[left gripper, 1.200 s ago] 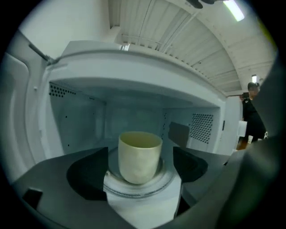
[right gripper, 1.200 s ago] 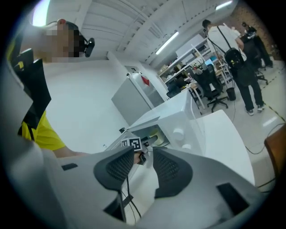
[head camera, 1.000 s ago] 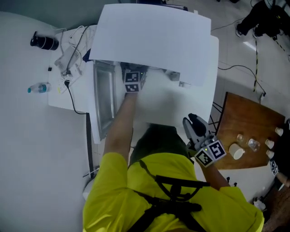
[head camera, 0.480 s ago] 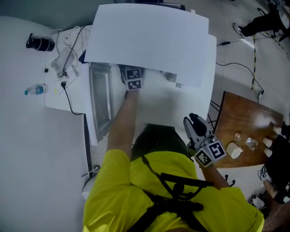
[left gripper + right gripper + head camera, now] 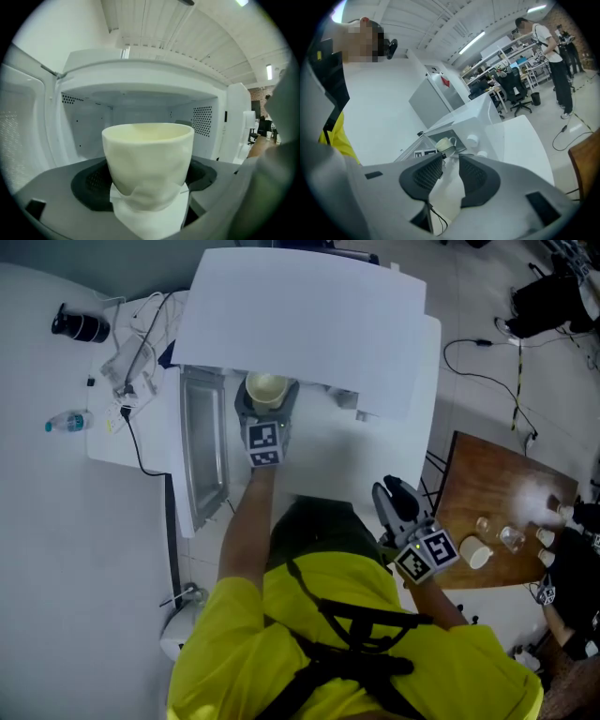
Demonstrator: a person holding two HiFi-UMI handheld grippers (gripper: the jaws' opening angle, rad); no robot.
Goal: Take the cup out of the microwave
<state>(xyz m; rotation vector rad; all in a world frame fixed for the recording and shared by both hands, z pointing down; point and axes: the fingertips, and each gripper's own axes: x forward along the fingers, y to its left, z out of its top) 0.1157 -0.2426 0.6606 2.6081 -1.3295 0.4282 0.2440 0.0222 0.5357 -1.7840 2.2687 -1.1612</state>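
Holding the cup (image 5: 147, 159), the left gripper (image 5: 262, 423) has its jaws spread wide, with a dark pad pressed on each side of the cup wall. The cup stands upright, mouth up, just in front of the microwave (image 5: 300, 324) opening. The empty cavity lies behind it and the open door (image 5: 206, 451) swings off to its left. What matters next, I judge, is that the bare counter (image 5: 328, 465) lies on the person's side of the cup, so a straight pull back with the cup kept level should finish it. The right gripper (image 5: 398, 498) hangs well apart by the person's side, its jaws narrowly parted on nothing.
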